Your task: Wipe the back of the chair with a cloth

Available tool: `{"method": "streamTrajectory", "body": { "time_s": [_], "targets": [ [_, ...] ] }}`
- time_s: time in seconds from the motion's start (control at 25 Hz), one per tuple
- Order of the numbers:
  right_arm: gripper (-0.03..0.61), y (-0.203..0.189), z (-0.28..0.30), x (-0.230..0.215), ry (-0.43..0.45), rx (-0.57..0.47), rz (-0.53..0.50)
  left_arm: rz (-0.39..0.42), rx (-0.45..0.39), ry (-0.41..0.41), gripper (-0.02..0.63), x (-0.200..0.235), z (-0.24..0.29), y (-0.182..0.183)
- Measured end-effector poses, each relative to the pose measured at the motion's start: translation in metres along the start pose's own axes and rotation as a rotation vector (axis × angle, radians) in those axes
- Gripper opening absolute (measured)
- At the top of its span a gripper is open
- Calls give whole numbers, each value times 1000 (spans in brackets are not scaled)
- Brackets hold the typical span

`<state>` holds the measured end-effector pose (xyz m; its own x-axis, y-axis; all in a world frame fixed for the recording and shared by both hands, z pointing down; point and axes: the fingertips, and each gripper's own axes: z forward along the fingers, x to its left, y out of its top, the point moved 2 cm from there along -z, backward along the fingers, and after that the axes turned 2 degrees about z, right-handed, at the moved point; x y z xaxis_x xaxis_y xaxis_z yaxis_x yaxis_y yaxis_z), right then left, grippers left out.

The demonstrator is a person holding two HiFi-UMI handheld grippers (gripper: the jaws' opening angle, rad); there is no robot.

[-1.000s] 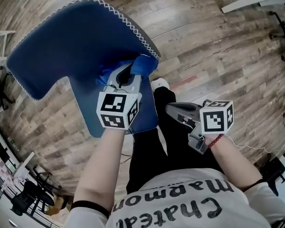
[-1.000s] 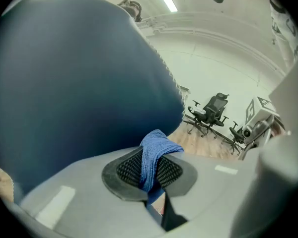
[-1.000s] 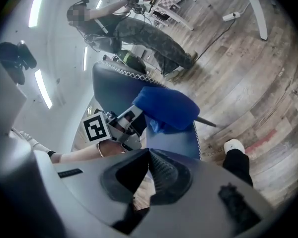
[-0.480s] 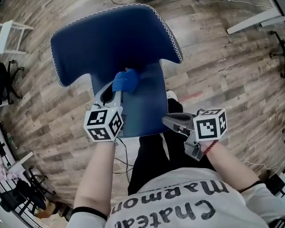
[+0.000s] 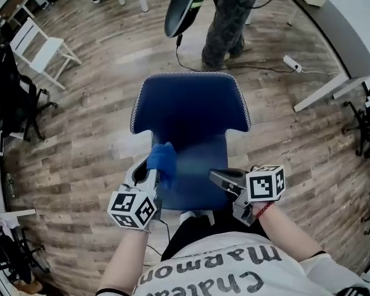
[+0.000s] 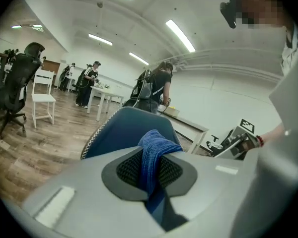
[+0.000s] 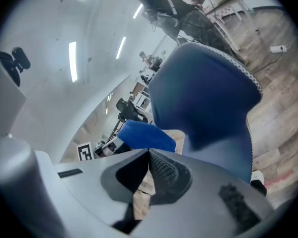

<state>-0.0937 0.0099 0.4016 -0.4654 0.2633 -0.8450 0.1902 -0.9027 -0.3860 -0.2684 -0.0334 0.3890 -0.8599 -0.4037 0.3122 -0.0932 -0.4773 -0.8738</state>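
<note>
A blue chair [image 5: 191, 119] with white stitched edging stands right in front of me on the wood floor. My left gripper [image 5: 149, 172] is shut on a bunched blue cloth [image 5: 163, 159], which rests against the chair's narrow lower part at its left edge. In the left gripper view the cloth [image 6: 156, 148] sticks up between the pads, with the chair [image 6: 121, 130] just beyond. My right gripper [image 5: 217, 176] is shut with nothing in it, beside the chair's right edge. Its own view shows the chair [image 7: 203, 93] and the cloth [image 7: 146, 135] close ahead.
A person [image 5: 231, 17] stands beyond the chair beside a black round object [image 5: 184, 8]. A power strip [image 5: 293, 62] and its cable lie on the floor to the right. A white chair [image 5: 40, 45] and a black office chair [image 5: 15, 97] stand at the left, and white desk legs [image 5: 320, 94] at the right.
The head view has swung up, so the chair now sits centred and farther ahead. My left gripper has drawn the cloth from the wide part to the narrow part. The right gripper has kept its place.
</note>
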Motion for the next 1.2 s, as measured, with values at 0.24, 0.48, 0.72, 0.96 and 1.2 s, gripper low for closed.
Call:
{"method": "streamTrajectory", "body": {
  "time_s": [0.24,0.48,0.72,0.96,1.2],
  "targets": [
    [15,26,13,62,19,-25,-183,72,-69,-3,38,6,-78,16],
    [15,31,2,112,8,-208,-244,123,-91,23,38,15,-152,11],
    [15,33,-39,147,-35,-363,-229,108,-92,5,38,2,-199,17],
    [14,31,-69,166,30,-478,-177,190,-138,-30,38,-32,-221,29],
    [14,20,-100,184,102,-488,-186,135,-190,13,38,-53,-243,33]
  ]
}}
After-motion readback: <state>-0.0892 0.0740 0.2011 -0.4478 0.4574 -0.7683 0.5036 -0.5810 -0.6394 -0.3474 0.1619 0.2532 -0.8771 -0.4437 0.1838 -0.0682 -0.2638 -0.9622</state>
